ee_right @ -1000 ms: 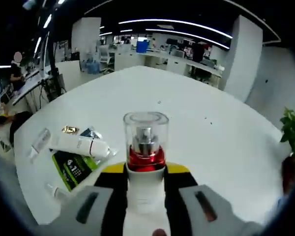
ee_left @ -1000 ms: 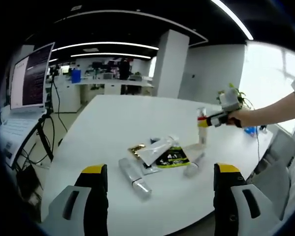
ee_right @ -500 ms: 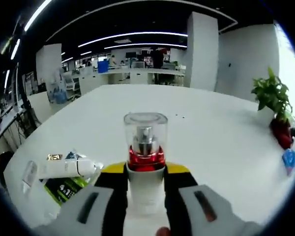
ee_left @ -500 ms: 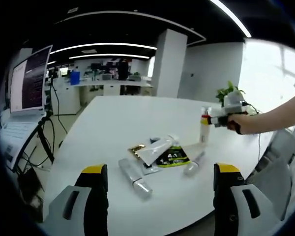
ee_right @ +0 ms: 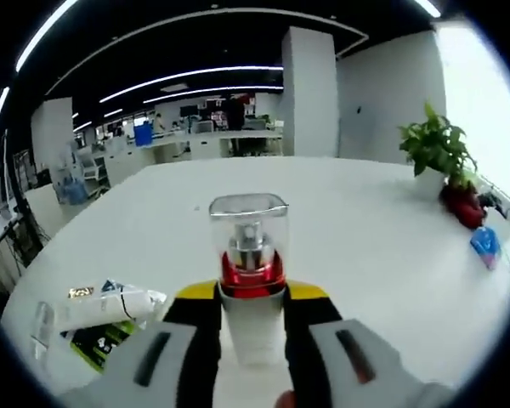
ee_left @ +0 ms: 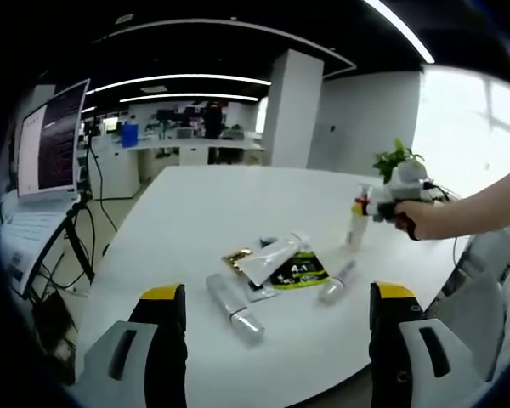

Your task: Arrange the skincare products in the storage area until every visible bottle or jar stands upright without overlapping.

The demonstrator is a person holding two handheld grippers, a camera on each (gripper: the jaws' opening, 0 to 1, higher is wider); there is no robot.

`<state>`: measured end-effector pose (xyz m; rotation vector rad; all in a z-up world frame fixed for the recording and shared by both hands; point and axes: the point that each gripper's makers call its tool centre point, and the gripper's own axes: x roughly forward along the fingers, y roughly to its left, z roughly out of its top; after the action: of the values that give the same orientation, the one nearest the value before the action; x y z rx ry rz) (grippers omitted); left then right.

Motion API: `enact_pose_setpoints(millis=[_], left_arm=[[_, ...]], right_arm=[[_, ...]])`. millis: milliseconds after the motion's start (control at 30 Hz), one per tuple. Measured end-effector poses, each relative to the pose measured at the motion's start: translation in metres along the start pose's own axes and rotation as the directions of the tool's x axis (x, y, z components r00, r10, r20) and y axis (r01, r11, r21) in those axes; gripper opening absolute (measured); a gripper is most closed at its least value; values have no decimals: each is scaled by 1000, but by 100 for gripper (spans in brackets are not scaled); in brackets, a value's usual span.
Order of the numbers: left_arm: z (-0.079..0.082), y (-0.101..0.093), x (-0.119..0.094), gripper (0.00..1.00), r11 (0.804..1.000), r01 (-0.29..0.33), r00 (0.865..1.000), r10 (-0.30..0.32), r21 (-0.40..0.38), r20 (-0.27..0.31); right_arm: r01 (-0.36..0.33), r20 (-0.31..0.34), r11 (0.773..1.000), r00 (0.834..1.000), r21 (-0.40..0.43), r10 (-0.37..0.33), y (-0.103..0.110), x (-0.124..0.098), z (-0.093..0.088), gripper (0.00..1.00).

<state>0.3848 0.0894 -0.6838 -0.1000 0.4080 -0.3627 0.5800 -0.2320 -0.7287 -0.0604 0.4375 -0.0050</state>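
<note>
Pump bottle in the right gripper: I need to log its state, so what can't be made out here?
- Right gripper view: the pump bottle has its lower body and base hidden behind the right gripper.
- Left gripper view: the same bottle is too small to read any label.
- Left gripper view: the tubes overlap, so their count is unclear.

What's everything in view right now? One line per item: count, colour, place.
pump bottle: 1, white with red collar and clear cap, upright between the right gripper's jaws
lying tubes and bottles: about 4, clear or white, flat on the table centre
green-black sachet: 1, under the white tube
gold packet: 1, beside the tube
table: 1, white
potted plant: 1, green, far table edge
laptop: 1, screen lit, left of the table
left gripper: 1, yellow-tipped, open, above the near table edge
right gripper: 1, yellow-tipped, shut on the bottle
person's hand: 1, holding the right gripper
</note>
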Motion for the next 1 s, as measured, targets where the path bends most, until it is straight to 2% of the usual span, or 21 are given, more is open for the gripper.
enact_pose_setpoints(millis=[100,267,667,800,1000], left_arm=[[0,-1,0,87,1000,1,1000,-1,2,-1],[-1,-1,0,87,1000,6,1000,-6,6,-3],[0,-1,0,87,1000,3,1000,-3,8,2],[1,-1,0,87,1000,3,1000,-3,7,5],[1,-1,0,87,1000,5,1000,-5,12,8]], right_arm=[[2,3,1000,1000,30,-2,-3,-3,-4,28],[10,-1,1000,1000,11,-10,-3,-5,-5,28],[81,-14,995,997,52,-80,-5,-6,-8,28],[69,-9,995,998,68,-68,-5,-7,-9,28],[39,-18,999,999,19,-39,-1,-11,-17,29]])
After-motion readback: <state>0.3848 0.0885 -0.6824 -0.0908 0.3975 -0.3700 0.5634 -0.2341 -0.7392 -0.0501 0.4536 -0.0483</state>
